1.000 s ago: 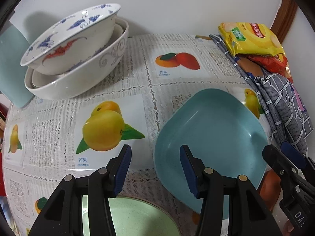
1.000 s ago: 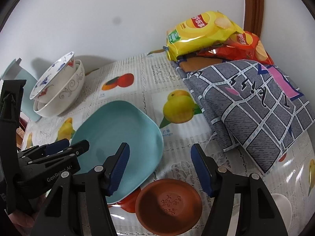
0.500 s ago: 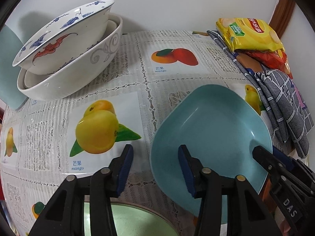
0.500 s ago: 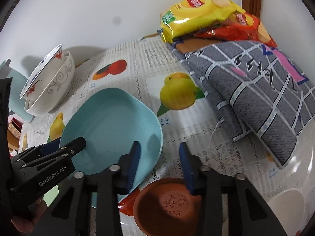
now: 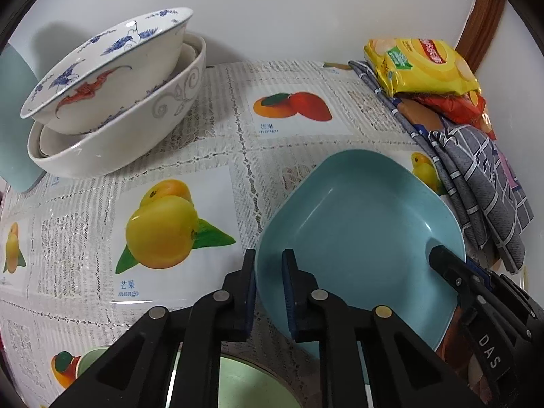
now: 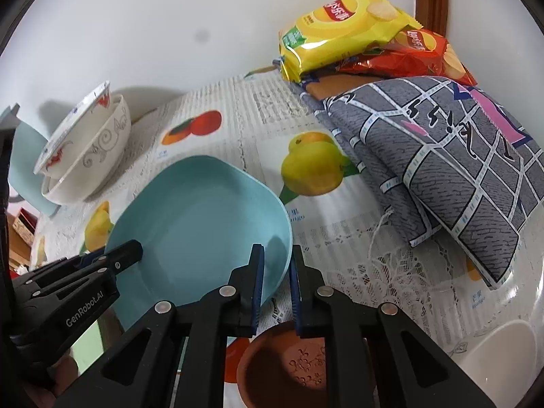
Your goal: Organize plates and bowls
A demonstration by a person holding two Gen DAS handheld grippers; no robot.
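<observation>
Right hand-held gripper (image 6: 276, 282) clamps the teal plate (image 6: 204, 224) rim.

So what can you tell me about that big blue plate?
The blue plate is a plain pale teal dish, squarish with rounded corners and a raised rim, matte like plastic, empty inside. It sits on the mango-print tablecloth. The left claw pinches its rim on one side and the right claw pinches the opposite side. Its near edge overlaps a brown saucer in the right wrist view.
</observation>
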